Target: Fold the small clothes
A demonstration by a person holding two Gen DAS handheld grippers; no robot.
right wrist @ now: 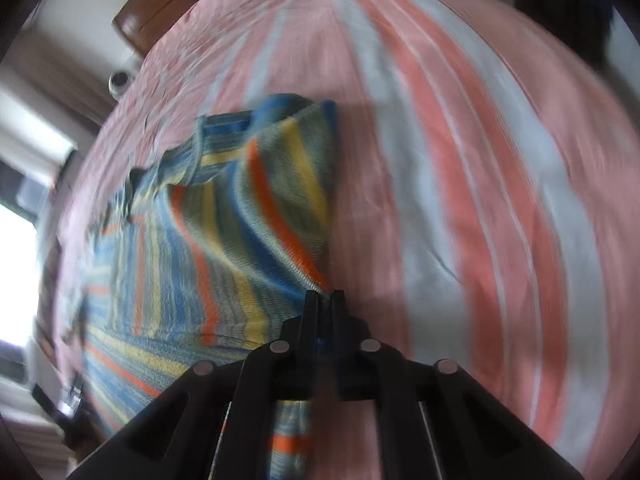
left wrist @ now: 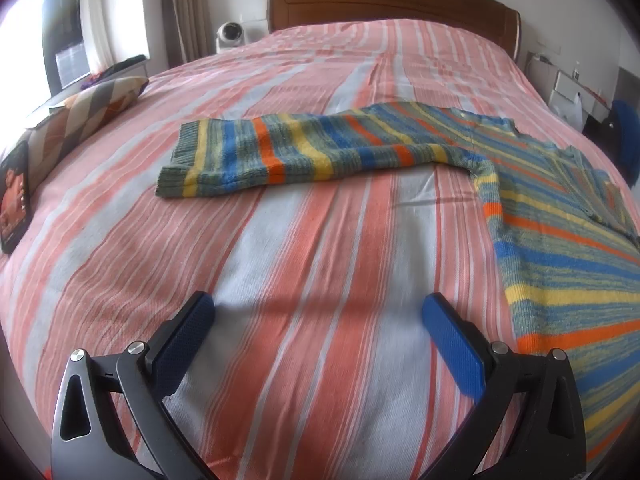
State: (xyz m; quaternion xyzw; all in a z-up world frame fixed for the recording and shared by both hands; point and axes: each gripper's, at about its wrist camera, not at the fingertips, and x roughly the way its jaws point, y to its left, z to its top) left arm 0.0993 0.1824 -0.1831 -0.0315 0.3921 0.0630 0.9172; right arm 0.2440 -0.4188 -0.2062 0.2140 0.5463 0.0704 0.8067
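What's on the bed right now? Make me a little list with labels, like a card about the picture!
place: a bed with a pink and white striped cover
clothing: one striped sweater, in blue, yellow, orange and green
sleeve: one sleeve stretched out flat across the cover
left tool: open, above bare cover, holding nothing
right tool: shut on the sweater, lifting a fold of it
beside the bed: a patterned pillow and a phone with its screen lit
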